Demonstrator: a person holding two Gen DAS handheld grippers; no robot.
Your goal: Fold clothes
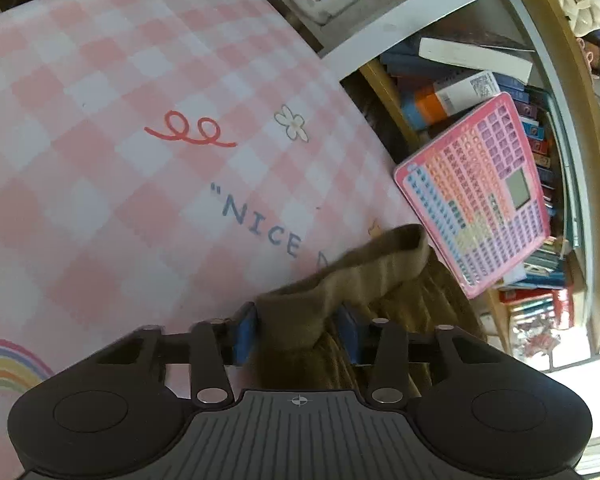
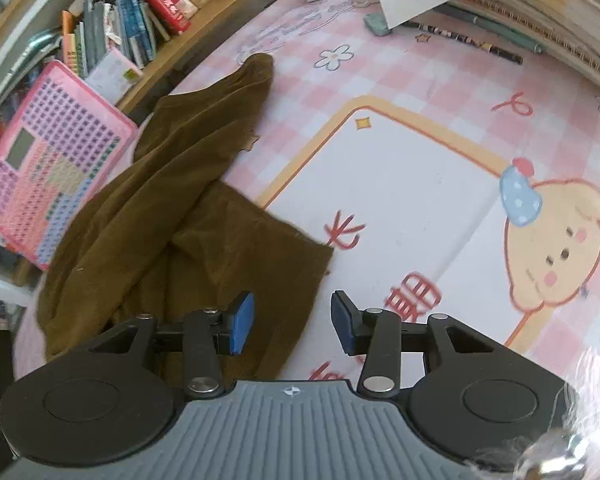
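Left gripper [image 1: 296,330]: grey ribbed centre plate with a small crosshair mark near its front edge. Black housing on either side, each with a round raised disc. Two black link arms per side, pinned with silver round-head screws. Fingers [image 1: 245,332] black, faced with blue pads.

Right gripper [image 2: 292,326]: same build. Grey ribbed plate, crosshair mark, black side housings with round discs, silver screws at the link pivots. Blue pads [image 2: 242,322] on black fingers, each with a bevelled tip.

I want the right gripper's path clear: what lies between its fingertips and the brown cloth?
Nothing: in the right wrist view the right gripper hangs open directly over the cloth's edge.
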